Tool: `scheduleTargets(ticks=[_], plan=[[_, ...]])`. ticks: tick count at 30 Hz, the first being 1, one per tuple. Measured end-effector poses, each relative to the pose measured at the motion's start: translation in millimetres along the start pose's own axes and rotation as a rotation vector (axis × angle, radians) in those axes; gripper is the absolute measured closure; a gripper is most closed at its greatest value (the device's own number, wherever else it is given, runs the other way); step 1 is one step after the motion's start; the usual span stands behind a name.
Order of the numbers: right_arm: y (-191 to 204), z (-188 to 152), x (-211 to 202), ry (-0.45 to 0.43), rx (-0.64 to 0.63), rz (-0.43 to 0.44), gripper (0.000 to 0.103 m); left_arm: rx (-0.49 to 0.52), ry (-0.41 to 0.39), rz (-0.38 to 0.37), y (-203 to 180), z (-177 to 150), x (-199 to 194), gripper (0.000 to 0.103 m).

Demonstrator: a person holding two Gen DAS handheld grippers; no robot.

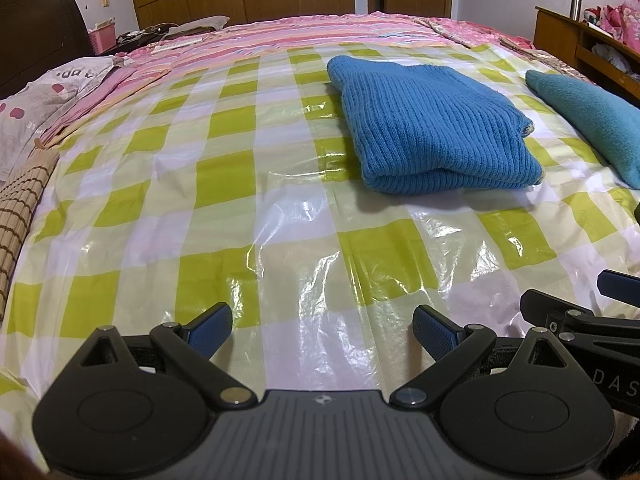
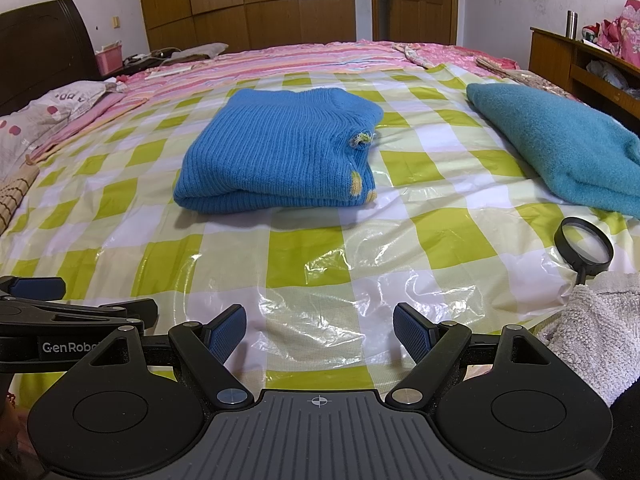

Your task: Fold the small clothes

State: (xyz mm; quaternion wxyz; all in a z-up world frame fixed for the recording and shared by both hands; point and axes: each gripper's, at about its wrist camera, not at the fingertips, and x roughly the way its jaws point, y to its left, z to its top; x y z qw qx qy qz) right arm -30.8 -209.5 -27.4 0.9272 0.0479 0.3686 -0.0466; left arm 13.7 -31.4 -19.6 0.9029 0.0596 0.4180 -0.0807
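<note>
A blue ribbed knit sweater (image 1: 428, 124) (image 2: 276, 148) lies folded into a flat rectangle on the green-and-white checked plastic sheet (image 1: 248, 216) (image 2: 312, 252) that covers the bed. A folded teal fleece garment (image 1: 592, 120) (image 2: 560, 140) rests to its right. My left gripper (image 1: 322, 332) stands open low over the near part of the sheet, with nothing between its blue pads. My right gripper (image 2: 320, 330) is open too, also empty, well short of the sweater. Each gripper shows at the edge of the other's view.
A black magnifying glass (image 2: 584, 246) lies at the right on the sheet, beside a white fluffy towel (image 2: 600, 332). Pillows (image 1: 36, 100) and a bamboo mat (image 1: 20, 216) line the left side. A wooden shelf (image 2: 580, 60) stands at the right, wardrobes behind.
</note>
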Motion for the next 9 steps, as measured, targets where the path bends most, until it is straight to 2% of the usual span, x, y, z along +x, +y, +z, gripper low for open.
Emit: scheduleTargets(ticks=[9], plan=[[0.1, -0.1, 0.0, 0.001, 0.000, 0.000, 0.021, -0.001, 0.004, 0.001, 0.2, -1.4, 2.0, 0.001]])
